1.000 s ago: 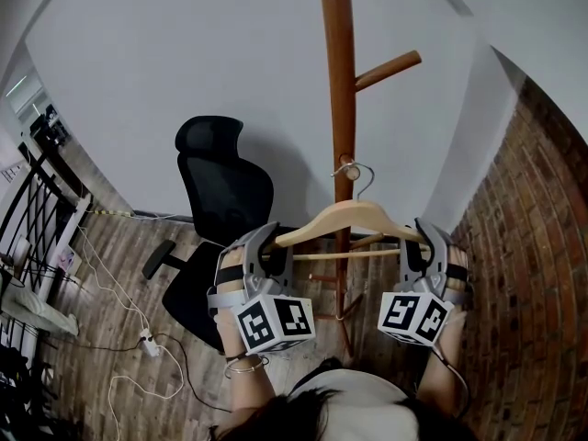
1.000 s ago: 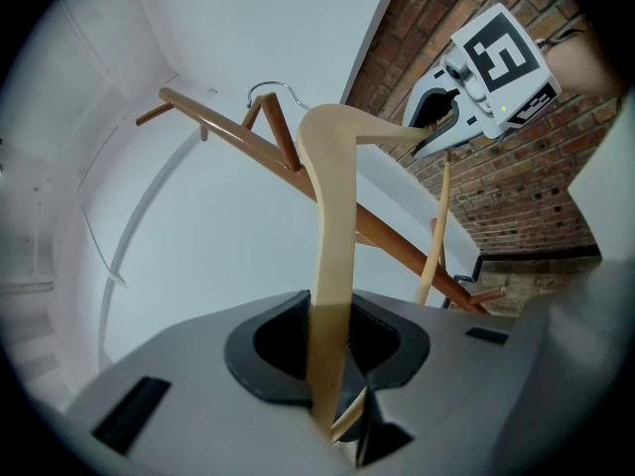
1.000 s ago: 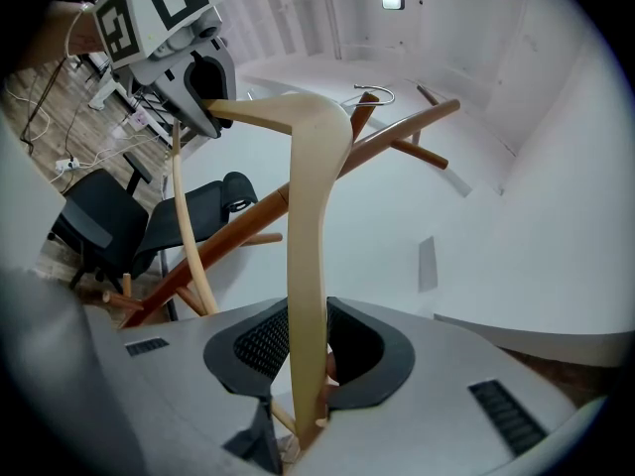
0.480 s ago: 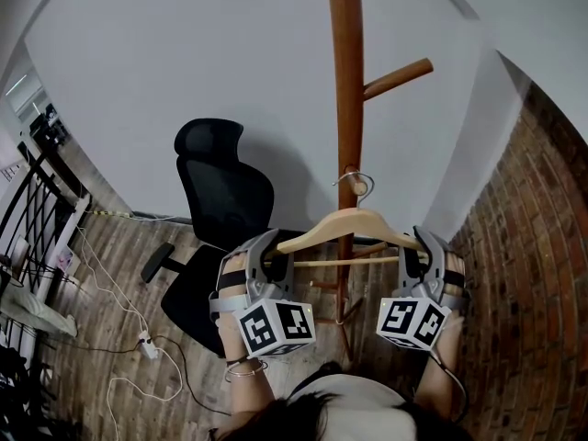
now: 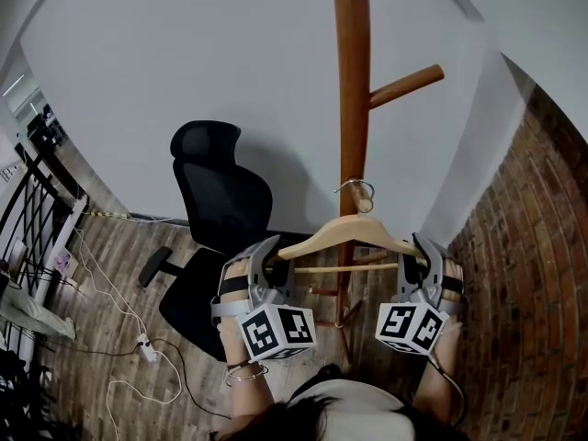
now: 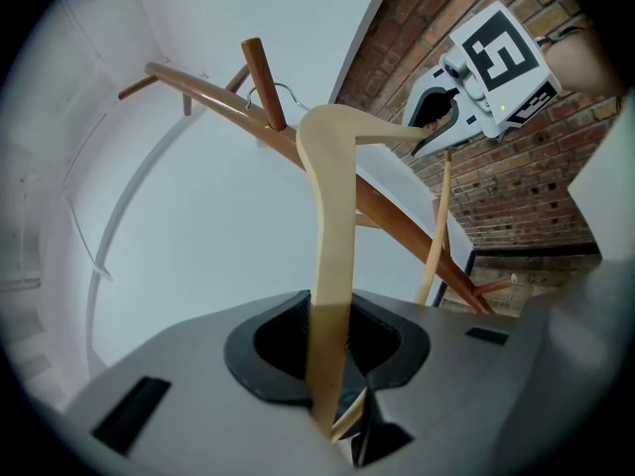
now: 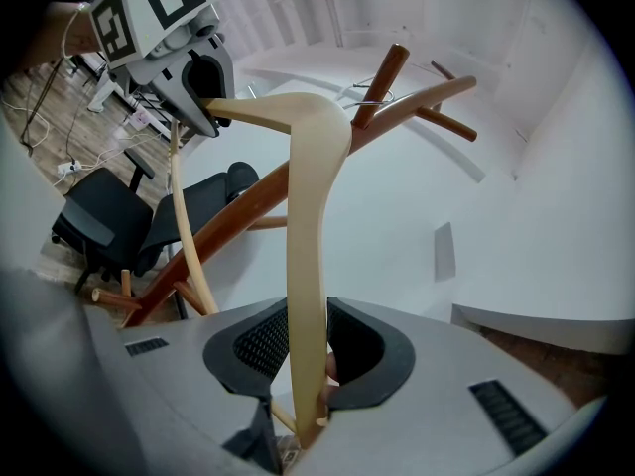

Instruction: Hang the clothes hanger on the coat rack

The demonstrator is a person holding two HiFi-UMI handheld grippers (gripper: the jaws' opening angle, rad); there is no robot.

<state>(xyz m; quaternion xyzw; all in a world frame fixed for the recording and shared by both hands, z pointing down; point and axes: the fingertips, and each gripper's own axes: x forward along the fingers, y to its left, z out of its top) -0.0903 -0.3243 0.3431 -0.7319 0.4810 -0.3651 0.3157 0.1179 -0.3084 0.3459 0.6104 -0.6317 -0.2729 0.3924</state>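
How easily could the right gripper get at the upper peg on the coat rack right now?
Probably not readily: the right gripper is clamped on the hanger, and the upper peg juts out well above it. Nothing blocks the way up, but it would need to let go first.

The clothes hanger (image 5: 354, 226) has sunk slightly (hook (image 5: 352, 184) included).

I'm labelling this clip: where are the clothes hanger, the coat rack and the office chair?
clothes hanger (image 5: 354, 225), head view, middle of its wooden shoulder.
coat rack (image 5: 352, 81), head view, upright pole.
office chair (image 5: 223, 200), head view, backrest.
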